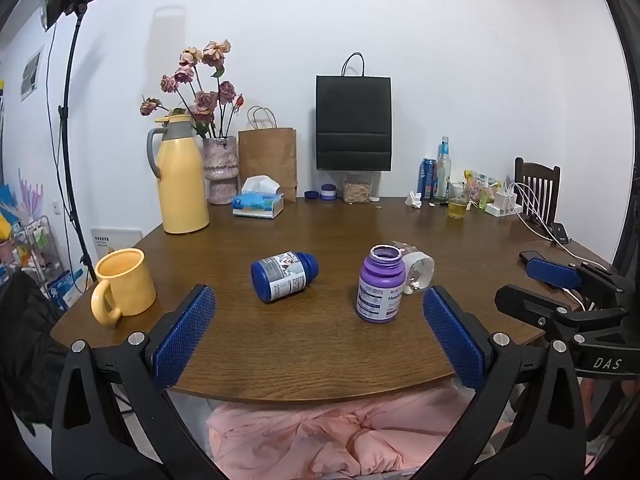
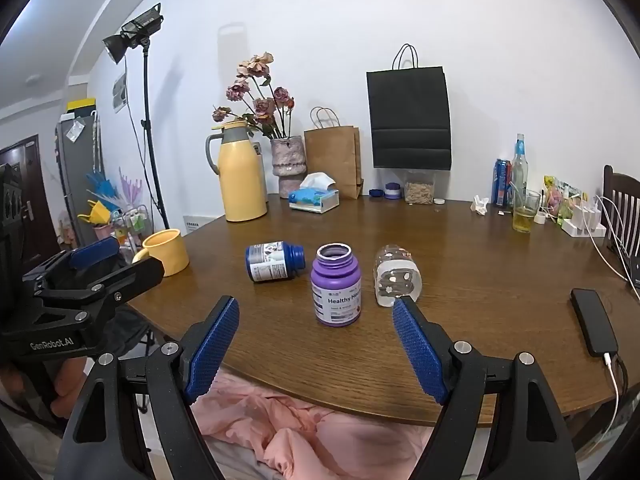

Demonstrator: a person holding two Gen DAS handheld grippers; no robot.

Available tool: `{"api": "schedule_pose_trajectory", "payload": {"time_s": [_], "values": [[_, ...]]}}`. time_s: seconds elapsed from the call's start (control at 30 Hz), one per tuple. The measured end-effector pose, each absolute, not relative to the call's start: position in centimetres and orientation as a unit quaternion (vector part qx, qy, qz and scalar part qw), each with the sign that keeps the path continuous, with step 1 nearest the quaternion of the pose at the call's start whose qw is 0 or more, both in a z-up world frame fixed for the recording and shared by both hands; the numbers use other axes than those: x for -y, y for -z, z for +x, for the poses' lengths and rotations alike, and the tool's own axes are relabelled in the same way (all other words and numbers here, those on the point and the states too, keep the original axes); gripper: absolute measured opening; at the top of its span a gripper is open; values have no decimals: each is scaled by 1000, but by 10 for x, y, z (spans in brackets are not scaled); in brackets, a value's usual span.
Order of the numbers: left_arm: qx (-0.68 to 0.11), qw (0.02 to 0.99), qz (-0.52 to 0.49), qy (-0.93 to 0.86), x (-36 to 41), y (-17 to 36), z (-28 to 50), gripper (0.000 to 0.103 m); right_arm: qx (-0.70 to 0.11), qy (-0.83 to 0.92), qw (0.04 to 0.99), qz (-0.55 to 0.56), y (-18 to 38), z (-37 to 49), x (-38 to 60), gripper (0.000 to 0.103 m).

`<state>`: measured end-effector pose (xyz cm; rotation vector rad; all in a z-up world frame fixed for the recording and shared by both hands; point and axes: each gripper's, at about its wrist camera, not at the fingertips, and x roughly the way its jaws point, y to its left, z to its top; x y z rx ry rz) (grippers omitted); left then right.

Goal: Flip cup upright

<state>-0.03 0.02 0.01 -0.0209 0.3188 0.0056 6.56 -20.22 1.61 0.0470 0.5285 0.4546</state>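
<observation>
A clear patterned glass cup (image 2: pixel 396 278) lies on its side on the wooden table (image 2: pixel 480 320), its mouth toward me, right of an upright open purple bottle (image 2: pixel 337 286). In the left wrist view the cup (image 1: pixel 416 270) is partly hidden behind the purple bottle (image 1: pixel 380 286). My right gripper (image 2: pixel 316 308) is open and empty near the table's front edge, its right finger tip close to the cup's mouth. My left gripper (image 1: pixel 318 300) is open and empty, short of the bottles. A yellow mug (image 1: pixel 122 284) stands upright at the left.
A blue bottle (image 1: pixel 285 276) lies on its side mid-table. A yellow thermos (image 1: pixel 180 176), flower vase (image 1: pixel 220 170), tissue box (image 1: pixel 258 202), paper bags and drinks stand along the back. A phone (image 2: pixel 594 326) with its cable lies at the right. Pink cloth (image 2: pixel 300 432) lies below the table edge.
</observation>
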Motion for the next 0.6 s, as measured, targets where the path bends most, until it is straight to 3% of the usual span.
{"api": "schedule_pose_trajectory", "payload": {"time_s": [0.6], "values": [[-172,985,-13,-5,1,6,4,103,-261,-223,939,23,-15,65,203,84]]}}
